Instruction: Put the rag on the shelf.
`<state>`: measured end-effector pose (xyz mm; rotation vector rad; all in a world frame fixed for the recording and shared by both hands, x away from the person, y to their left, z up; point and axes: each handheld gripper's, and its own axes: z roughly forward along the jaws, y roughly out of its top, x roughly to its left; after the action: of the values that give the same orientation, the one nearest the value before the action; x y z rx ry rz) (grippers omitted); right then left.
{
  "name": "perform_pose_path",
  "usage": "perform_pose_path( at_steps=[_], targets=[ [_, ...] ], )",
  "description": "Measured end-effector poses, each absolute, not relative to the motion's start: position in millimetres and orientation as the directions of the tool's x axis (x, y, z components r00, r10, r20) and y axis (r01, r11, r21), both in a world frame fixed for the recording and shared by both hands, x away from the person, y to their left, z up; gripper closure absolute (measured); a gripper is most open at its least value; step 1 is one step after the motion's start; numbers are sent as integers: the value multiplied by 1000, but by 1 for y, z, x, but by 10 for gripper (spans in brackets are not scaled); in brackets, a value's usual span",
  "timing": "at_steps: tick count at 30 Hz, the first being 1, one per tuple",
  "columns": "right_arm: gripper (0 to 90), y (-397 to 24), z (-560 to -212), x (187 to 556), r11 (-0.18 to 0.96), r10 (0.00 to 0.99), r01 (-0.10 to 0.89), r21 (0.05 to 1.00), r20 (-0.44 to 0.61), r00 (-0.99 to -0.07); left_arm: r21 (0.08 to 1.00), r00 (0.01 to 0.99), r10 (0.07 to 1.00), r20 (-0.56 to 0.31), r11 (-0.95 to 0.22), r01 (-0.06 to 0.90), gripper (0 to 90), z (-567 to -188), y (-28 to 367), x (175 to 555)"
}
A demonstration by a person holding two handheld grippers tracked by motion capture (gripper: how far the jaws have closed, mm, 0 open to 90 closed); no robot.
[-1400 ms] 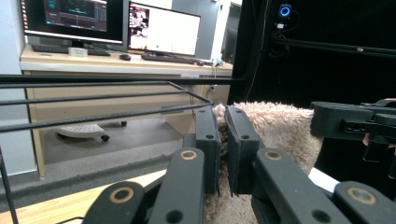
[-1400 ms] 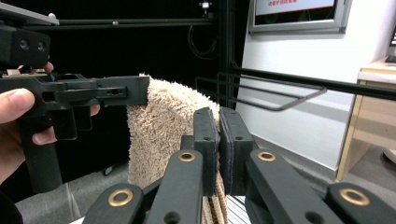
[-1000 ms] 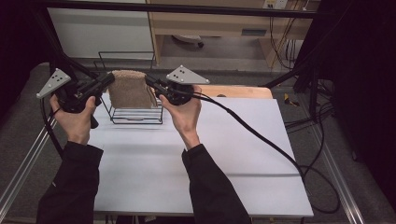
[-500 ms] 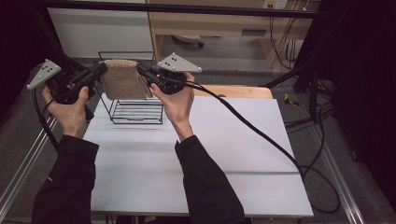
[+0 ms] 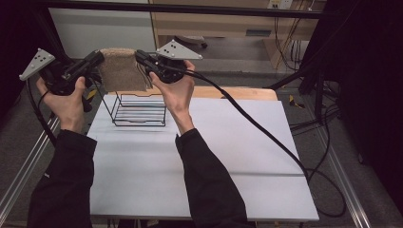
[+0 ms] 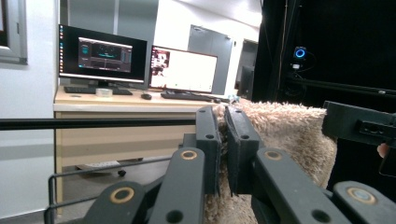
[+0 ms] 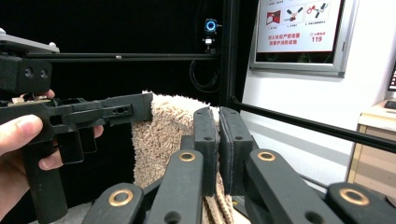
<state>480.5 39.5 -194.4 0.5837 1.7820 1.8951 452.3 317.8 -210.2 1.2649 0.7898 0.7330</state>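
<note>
Above the wire rack (image 5: 140, 110), a tan fluffy towel (image 5: 122, 70) hangs stretched between both grippers.

Left gripper (image 5: 96, 59) and right gripper (image 5: 139, 56) each have their jaws clamped on an upper corner of the towel, held clear over the white table (image 5: 237, 142). It looks like a carrying or draping step; the next move probably calls for both hands travelling together, keeping the cloth taut.

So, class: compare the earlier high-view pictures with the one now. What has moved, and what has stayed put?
Both grippers, the left gripper and right gripper, have lifted the beige towel up out of the wire rack, farther from the person. Each stays shut on a top corner. The rack and white table have not moved.
</note>
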Motion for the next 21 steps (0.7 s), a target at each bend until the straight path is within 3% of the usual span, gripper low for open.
perform_pose_path(
  at_steps=[21],
  targets=[
    [865,55,-167,507,-49,618,-72,996,-26,-785,986,519,849,-102,157,-64,843,-179,328,479]
  ],
)
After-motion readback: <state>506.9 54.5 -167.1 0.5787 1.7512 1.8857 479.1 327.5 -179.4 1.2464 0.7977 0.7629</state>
